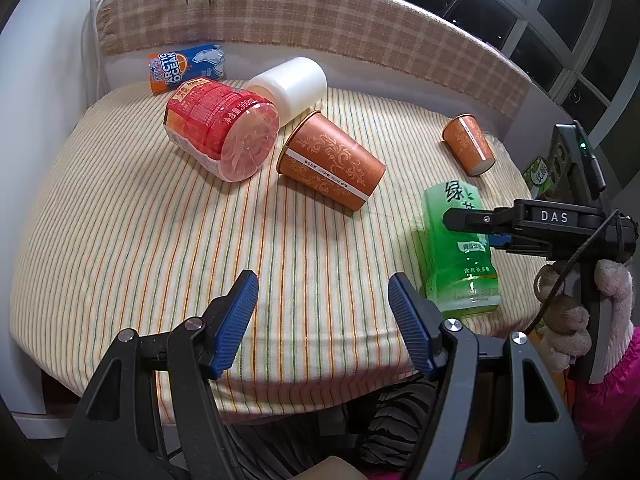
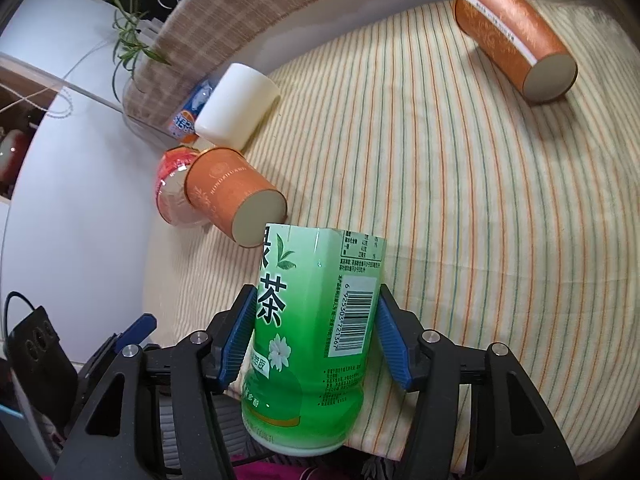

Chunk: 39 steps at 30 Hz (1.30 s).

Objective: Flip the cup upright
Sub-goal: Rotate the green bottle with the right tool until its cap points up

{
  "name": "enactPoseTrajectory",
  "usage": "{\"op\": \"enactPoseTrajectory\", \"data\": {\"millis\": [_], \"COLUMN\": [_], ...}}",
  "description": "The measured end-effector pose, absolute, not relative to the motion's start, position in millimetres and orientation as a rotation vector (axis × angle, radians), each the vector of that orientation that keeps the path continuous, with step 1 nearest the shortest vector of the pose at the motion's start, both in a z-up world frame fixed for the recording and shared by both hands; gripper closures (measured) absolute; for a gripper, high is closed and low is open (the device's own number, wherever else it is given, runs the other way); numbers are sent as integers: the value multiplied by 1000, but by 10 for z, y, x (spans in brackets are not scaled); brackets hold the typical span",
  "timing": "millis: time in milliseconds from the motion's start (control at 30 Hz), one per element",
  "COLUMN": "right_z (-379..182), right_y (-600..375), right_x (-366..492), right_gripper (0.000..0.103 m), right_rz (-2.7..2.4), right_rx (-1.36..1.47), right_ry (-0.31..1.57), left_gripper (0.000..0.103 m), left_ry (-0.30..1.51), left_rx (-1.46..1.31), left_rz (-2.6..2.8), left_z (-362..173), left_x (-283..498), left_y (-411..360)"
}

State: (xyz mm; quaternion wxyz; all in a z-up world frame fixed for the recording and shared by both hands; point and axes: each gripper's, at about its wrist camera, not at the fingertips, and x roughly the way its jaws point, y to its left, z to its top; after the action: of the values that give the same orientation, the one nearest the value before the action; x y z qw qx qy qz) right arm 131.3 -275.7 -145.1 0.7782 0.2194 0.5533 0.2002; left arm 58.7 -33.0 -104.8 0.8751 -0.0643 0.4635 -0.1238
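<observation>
A green tea cup [image 2: 312, 344] lies on its side near the front edge of the striped table [image 1: 160, 216]. My right gripper [image 2: 314, 338] has its blue pads on both sides of it, touching or nearly so; this also shows in the left wrist view [image 1: 460, 256]. My left gripper [image 1: 322, 308] is open and empty above the table's front edge. An orange paper cup [image 1: 332, 160] lies on its side mid-table. A second orange cup [image 1: 470, 144] lies at the far right.
A red cup [image 1: 222, 130], a white cup [image 1: 294, 86] and a blue Arctic Ocean can [image 1: 186, 66] lie on their sides at the back left. A plaid cloth [image 1: 320, 16] runs along the back. Windows stand at the right.
</observation>
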Motion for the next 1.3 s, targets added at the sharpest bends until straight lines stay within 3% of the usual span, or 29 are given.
{"op": "enactPoseTrajectory", "data": {"millis": [567, 867, 1300], "right_z": [-1080, -1107, -1146], "right_y": [-2553, -2469, -2363], "right_x": [1025, 1040, 693], "right_gripper": [47, 47, 47], "right_rz": [283, 187, 175], "right_rx": [33, -63, -154], "right_ry": [811, 653, 566], "left_gripper": [34, 34, 34], "left_ry": [967, 966, 962], "left_rx": [-146, -149, -157], "left_rz": [-259, -264, -263], "left_z": [-1031, -1030, -1032], "left_x": [615, 593, 571], "left_y": [-326, -342, -327]}}
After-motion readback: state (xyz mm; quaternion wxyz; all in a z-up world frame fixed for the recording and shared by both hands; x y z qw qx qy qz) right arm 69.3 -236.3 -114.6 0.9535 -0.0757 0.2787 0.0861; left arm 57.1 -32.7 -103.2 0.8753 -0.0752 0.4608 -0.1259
